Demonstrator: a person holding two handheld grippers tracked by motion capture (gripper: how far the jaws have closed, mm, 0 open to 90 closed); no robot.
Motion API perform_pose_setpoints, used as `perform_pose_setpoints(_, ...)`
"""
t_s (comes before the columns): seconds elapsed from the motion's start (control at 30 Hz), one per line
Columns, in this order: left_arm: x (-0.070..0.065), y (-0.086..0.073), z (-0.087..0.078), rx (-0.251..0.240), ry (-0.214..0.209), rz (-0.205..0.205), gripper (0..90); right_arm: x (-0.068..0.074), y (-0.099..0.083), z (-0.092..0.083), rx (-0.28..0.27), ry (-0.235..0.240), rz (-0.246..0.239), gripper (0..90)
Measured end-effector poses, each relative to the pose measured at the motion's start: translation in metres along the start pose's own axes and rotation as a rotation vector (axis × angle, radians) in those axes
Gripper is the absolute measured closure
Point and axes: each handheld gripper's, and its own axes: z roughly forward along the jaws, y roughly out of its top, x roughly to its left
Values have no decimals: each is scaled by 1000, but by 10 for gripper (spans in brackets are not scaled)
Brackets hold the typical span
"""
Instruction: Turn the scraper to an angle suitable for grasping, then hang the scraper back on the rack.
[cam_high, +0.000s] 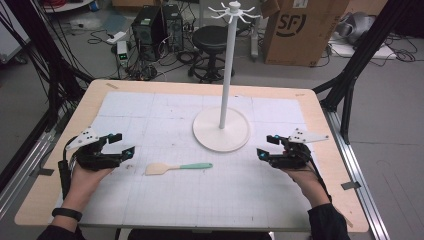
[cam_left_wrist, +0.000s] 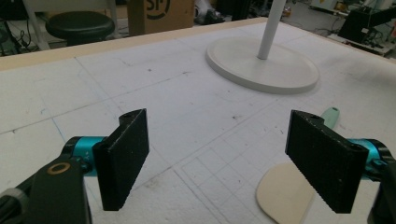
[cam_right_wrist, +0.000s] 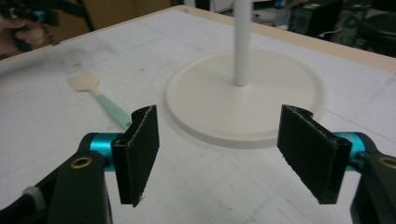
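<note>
spatula, flat cream blade and mint handle, is lying just before the round white stand base, both grippers gaping released beside it.

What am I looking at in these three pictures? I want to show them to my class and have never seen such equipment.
A person sits at a table holding a hand-held gripper in each hand: the left gripper and the right gripper. Both are open and hold nothing. One picture looks down from above; the other two come from cameras riding on each gripper, looking along its black jaws. On the table lie a spatula with a pale blade and a green handle, and a white stand with a round base, a tall pole and hooks on top.
</note>
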Motion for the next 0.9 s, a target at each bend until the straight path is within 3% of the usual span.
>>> perform_pose_setpoints(0.17, -6, 8, 0, -15, -7, 22, 212, -5, -2, -7, -21, -22, 21, 268)
perform_pose_setpoints(0.3, -9, 13, 6, 23, -60, 19, 204, -9, -2, -10, -28, -29, 26, 269)
perform_pose_setpoints(0.6, -27, 19, 31, 97, -145, 99, 214, -15, -5, -13, -28, -35, 29, 270)
perform_pose_setpoints(0.77, -38, 23, 47, 131, -223, 145, 267, -16, -7, -16, -27, -38, 33, 270)
perform_pose_setpoints(0.9, -47, 20, 62, 177, -261, 188, 287, -17, -8, -17, -27, -44, 36, 270)
